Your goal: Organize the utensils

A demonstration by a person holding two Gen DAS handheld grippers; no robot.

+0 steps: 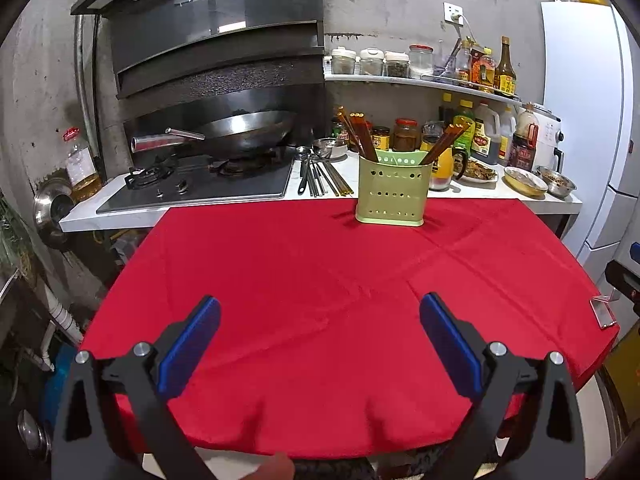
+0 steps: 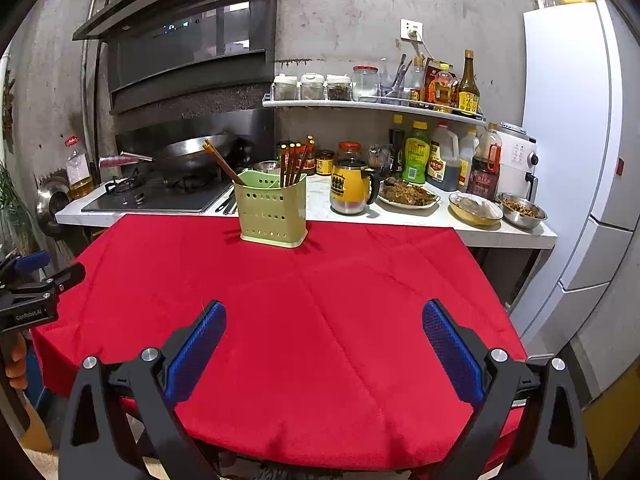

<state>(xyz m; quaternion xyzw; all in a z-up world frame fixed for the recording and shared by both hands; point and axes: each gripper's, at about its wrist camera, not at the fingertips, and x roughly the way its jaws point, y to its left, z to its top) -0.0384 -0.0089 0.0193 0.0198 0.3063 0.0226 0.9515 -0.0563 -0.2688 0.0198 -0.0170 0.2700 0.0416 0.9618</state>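
Observation:
A pale green perforated utensil holder [image 1: 392, 190] [image 2: 272, 212] stands at the far edge of the red tablecloth [image 1: 320, 280] [image 2: 300, 300], with several brown chopsticks [image 1: 360, 136] [image 2: 294, 162] leaning in it. More chopsticks and metal utensils [image 1: 320, 178] lie loose on the white counter beside the stove. My left gripper [image 1: 320, 312] is open over the near part of the cloth, nothing between its blue pads. My right gripper [image 2: 324, 316] is open too and holds nothing. The left gripper's body [image 2: 28, 292] shows at the left edge of the right wrist view.
Behind the table runs a white counter [image 2: 440, 222] with a gas stove and wok [image 1: 244, 132], a yellow mug [image 2: 352, 190], dishes of food [image 2: 408, 196], bottles and jars. A shelf [image 2: 360, 104] hangs above. A white fridge [image 2: 572, 140] stands at the right.

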